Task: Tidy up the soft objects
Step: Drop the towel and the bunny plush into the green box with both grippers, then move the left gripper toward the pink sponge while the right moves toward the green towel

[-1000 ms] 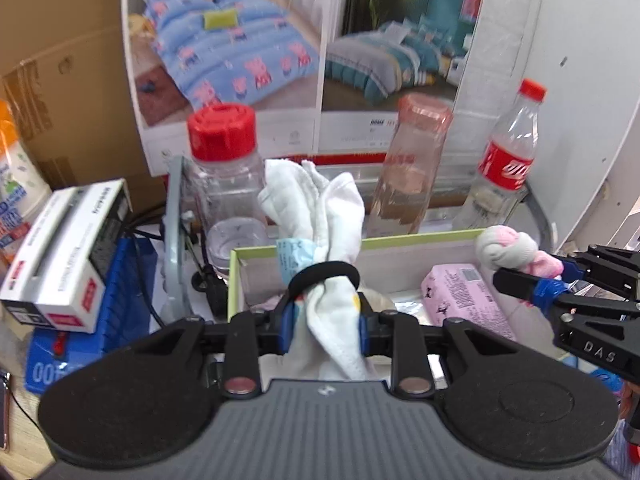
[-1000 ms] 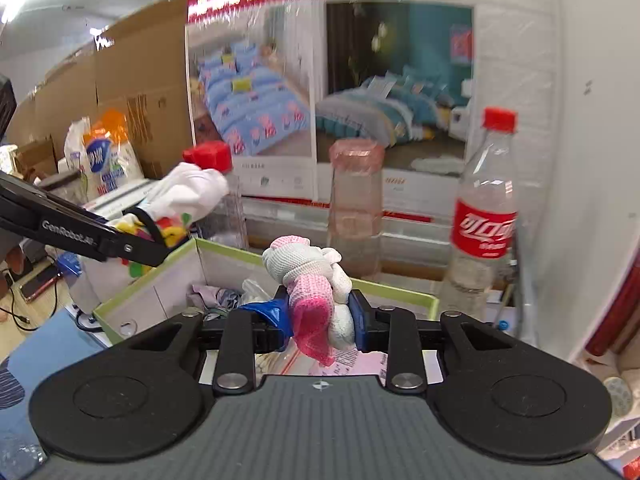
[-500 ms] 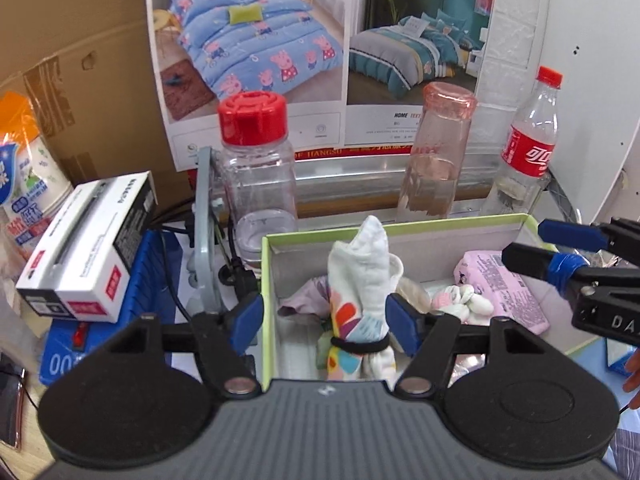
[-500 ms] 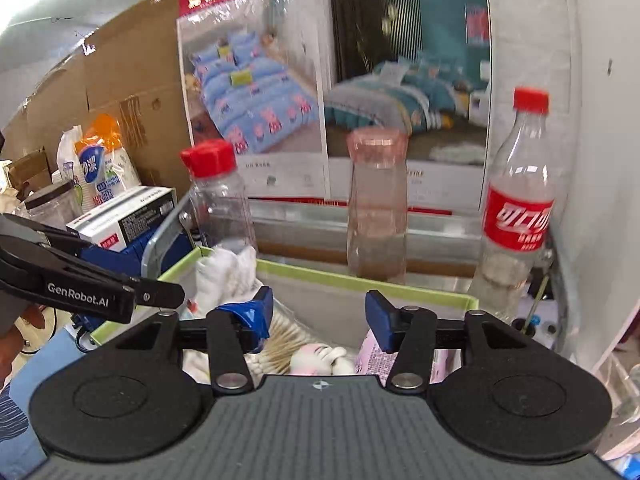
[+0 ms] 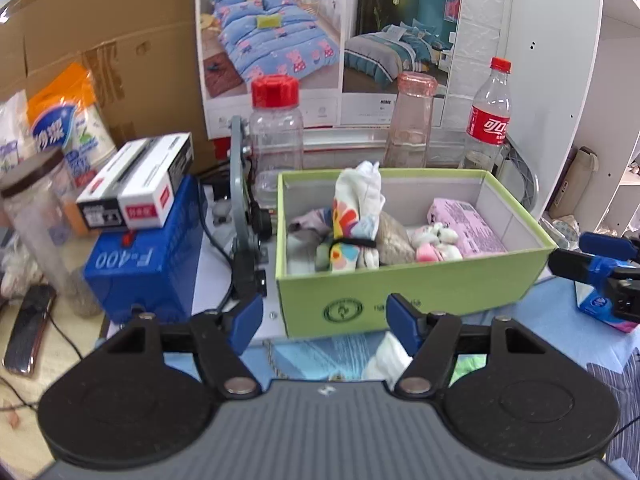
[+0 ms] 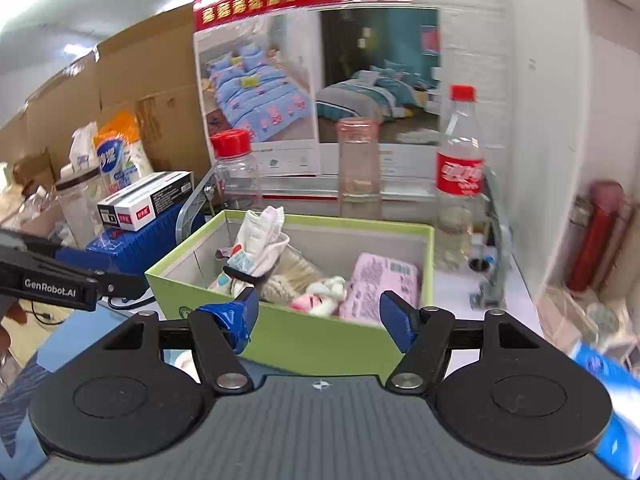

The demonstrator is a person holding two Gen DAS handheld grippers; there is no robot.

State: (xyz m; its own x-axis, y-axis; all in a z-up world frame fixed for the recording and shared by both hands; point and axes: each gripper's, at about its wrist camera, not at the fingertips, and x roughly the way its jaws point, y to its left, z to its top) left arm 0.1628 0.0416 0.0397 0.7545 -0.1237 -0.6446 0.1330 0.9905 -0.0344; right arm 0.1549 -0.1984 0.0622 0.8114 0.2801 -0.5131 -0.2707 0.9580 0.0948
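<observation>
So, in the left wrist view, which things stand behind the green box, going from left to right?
Red-capped jar → pink-capped bottle → cola bottle. All three stand upright behind the green box.

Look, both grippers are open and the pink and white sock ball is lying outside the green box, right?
Almost. Both the left gripper and right gripper are open, but the pink and white sock ball lies inside the green box, beside the banded sock bundle. The left wrist view shows it.
</observation>
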